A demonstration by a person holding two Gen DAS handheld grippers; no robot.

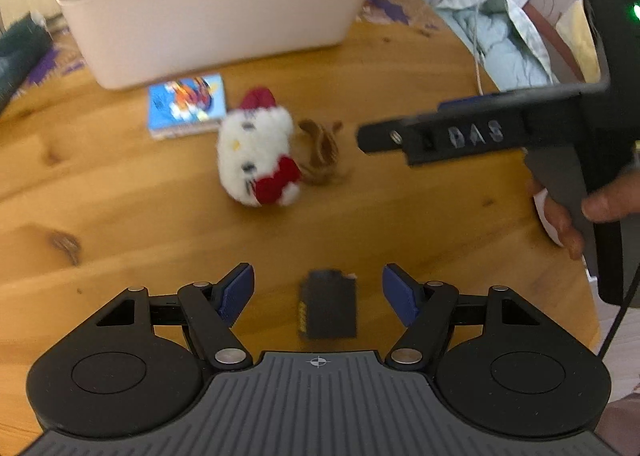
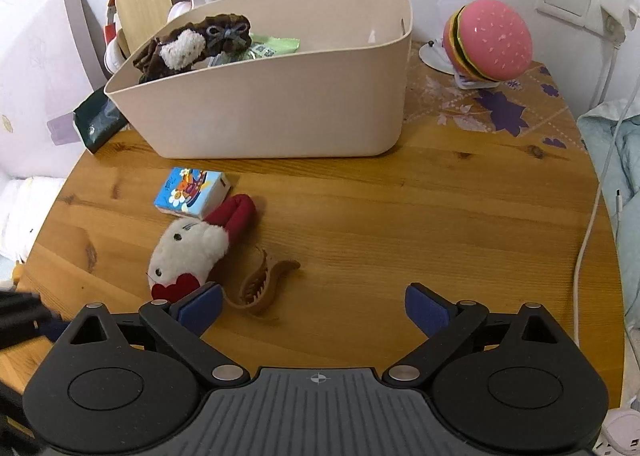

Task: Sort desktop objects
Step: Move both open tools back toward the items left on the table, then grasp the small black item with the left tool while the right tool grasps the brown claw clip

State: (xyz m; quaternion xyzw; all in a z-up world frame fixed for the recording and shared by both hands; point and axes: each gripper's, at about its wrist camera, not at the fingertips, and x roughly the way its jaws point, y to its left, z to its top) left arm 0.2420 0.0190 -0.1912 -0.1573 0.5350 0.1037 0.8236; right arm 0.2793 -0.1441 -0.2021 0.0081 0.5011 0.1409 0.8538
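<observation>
My left gripper (image 1: 318, 290) is open and points steeply down at the wooden table (image 1: 400, 215). A small black box (image 1: 328, 306) lies on the table between its blue pads (image 1: 236, 292), which do not touch it. Further off lie a white plush toy (image 1: 256, 151) with red parts, a brown hair claw (image 1: 320, 151) and a blue tissue pack (image 1: 186, 105). My right gripper (image 2: 314, 304) is wide open over bare wood. The hair claw (image 2: 260, 288) lies just ahead of its left pad (image 2: 200, 306), beside the plush toy (image 2: 188, 252) and the tissue pack (image 2: 192, 191).
A beige bin (image 2: 280, 111) at the back of the table holds a brown plush and some packets. A pink burger toy (image 2: 488, 41) stands at the back right. A white cable (image 2: 588, 240) hangs off the right edge. A hand (image 1: 568, 215) holds the right gripper (image 1: 372, 137) at the right.
</observation>
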